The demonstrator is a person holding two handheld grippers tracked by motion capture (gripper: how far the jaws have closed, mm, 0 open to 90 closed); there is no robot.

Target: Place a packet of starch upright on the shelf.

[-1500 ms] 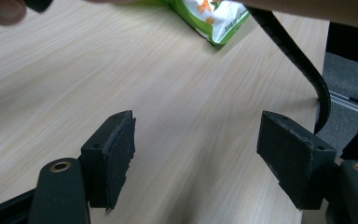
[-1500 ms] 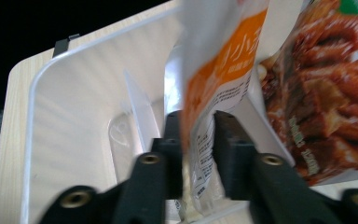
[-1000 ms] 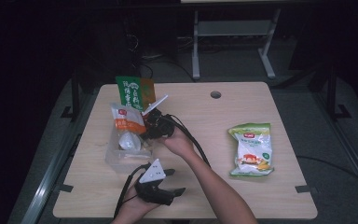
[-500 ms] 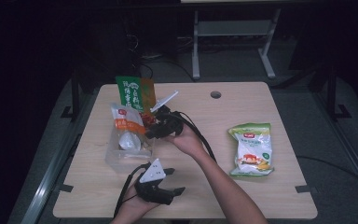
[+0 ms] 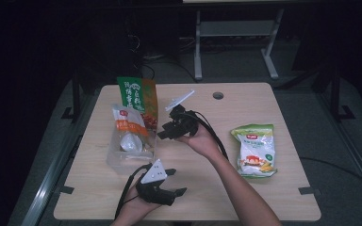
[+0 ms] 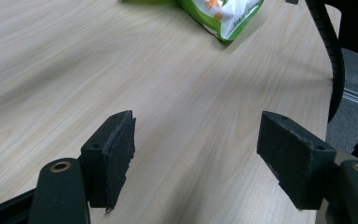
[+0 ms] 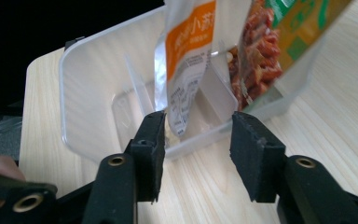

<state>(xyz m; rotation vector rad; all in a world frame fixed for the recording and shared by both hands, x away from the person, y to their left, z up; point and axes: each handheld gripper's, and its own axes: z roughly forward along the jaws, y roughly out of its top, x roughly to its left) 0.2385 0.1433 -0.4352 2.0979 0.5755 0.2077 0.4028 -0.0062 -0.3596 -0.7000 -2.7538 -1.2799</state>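
1. Both grippers hold nothing, jaws spread apart.
2. Right gripper [image 5: 167, 132], held above mid-table, aims at the clear plastic bin [image 7: 88, 88] just beyond its jaws.
3. Standing in the bin: a white-and-orange pouch [image 7: 191, 56] and a green snack bag [image 5: 139, 101].
4. Left gripper [image 5: 169, 184] rests low near the table's [image 5: 202, 197] front edge, well apart from another green-and-white snack bag [image 5: 255, 149].

The room is dark, and only the table [image 5: 264, 197] receives light. It has a pale wooden top with a round hole [image 5: 218, 95] near the far edge. Behind it a grey metal frame [image 5: 235, 42] stands on the grey floor [image 5: 349, 141]. Black cables [image 5: 339, 167] lie on the floor at right.
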